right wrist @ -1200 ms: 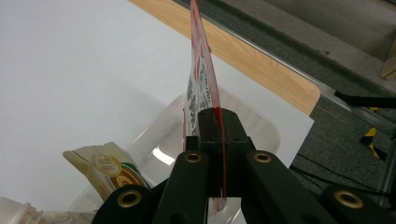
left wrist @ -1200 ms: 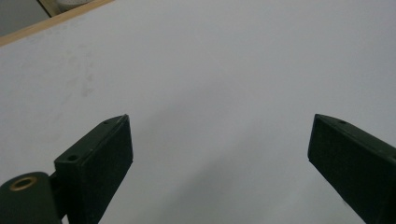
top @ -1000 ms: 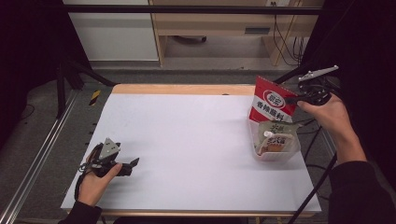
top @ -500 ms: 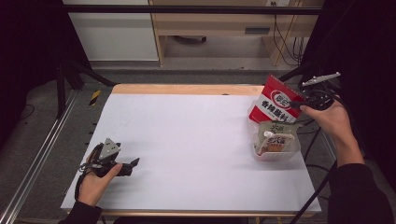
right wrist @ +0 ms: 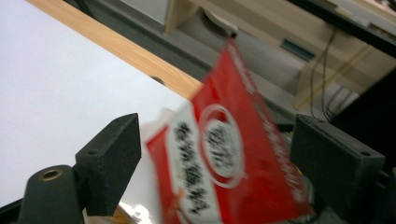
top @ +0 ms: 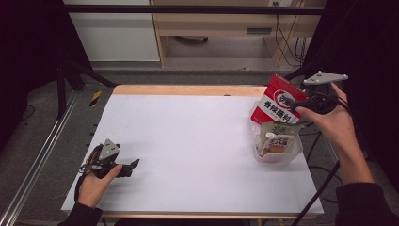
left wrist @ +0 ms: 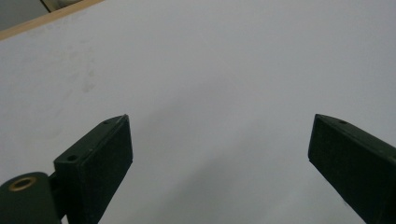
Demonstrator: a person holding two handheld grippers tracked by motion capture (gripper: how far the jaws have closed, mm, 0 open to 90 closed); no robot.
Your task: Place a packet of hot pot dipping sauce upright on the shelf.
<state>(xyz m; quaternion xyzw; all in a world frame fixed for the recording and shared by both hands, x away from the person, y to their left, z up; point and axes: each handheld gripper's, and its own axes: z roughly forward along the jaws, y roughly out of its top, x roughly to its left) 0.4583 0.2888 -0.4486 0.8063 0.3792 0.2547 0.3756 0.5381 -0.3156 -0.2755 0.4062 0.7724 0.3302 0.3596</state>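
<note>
Leaning tilted at the far right of the white desk (top: 197, 141): red printed foil packet (top: 275, 104), propped against the clear plastic tub (top: 277, 149). Right claw (right wrist: 215, 154) just opening wide, releasing it; left claw (left wrist: 219, 154) gaping, holding nothing. Risking toppling off the edge, being unsupported.

A red and white sachet (right wrist: 224, 154) stands tilted between the parted jaws, touching neither pad, its print blurred.

We hold our right gripper (top: 301, 101) at the table's (top: 197, 141) far right edge, jaws just opened beside the tilted red packet (top: 275, 104) above a clear tub (top: 277, 149) of pouches. Our left gripper (top: 134, 165) rests near left.
</note>
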